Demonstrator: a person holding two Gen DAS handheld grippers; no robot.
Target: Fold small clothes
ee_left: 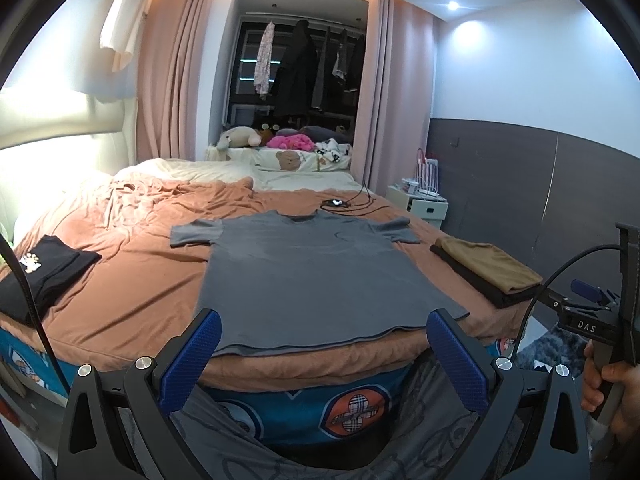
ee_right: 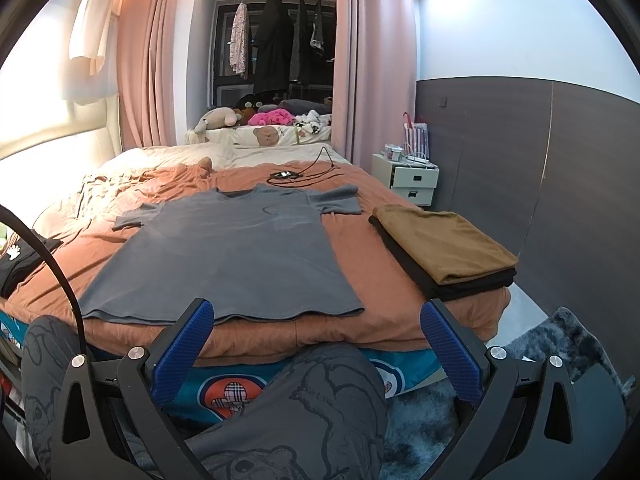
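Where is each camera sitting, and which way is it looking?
Left wrist: sits on the open left gripper, looking across the bed at the flat grey T-shirt; the person's hand shows at the right edge.
Right wrist: sits on the open right gripper, facing the same way; the person's patterned grey trouser leg shows below.
Both see the T-shirt and the folded tan-and-black clothes pile.

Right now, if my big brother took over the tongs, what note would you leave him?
Left tongs: open, empty, at the bed's near edge.
Right tongs: open, empty, same spot.
Grey short-sleeved cotton T-shirt: spread flat on the orange bedsheet, unfolded.
Done: folded tan and black stack on the right.
Left: fold the grey shirt. A black garment with a paw print lies left.
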